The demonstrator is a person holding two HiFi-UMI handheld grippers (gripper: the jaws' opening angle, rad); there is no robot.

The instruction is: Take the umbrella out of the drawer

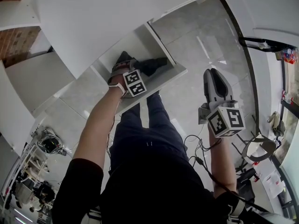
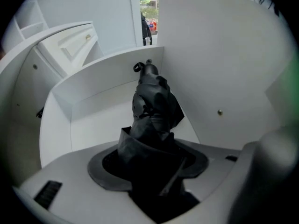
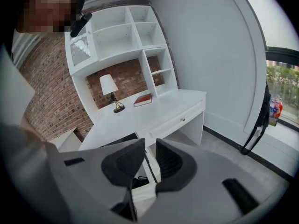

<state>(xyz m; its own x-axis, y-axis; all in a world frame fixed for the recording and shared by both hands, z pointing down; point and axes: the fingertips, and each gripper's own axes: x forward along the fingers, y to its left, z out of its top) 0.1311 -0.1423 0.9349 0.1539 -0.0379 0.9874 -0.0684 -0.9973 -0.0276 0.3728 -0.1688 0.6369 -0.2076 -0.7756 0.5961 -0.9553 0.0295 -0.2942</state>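
Nearest to us are our own black short-sleeved top point(image 1: 154, 190) and dark trousers point(image 1: 145, 134), with both bare forearms stretched out ahead.

Our right gripper point(image 3: 148, 158) hangs over the grey tiled floor point(image 1: 205, 36), well apart from the drawer. Its two dark pads stand only a narrow slit apart, and nothing is between them.

Our left gripper point(image 1: 123, 63) reaches down into the white open drawer point(image 2: 105, 94), with its marker cube on top. Its jaws are closed partway on the black folded fabric umbrella point(image 2: 152, 101), and the crumpled cloth fills the whole gap between the pads. The umbrella is still inside the drawer, lying on the drawer bottom. Its far end, which carries a small loop, reaches toward a corner where two drawer walls meet.

Farther off, the right gripper view shows us a long white desk point(image 3: 154, 108). On it stand a small table lamp with a white shade point(image 3: 109, 85) and, near the lamp, a flat red book point(image 3: 143, 99). Behind the desk, a white open shelf unit point(image 3: 121, 31) rises against a red brick wall point(image 3: 51, 92).
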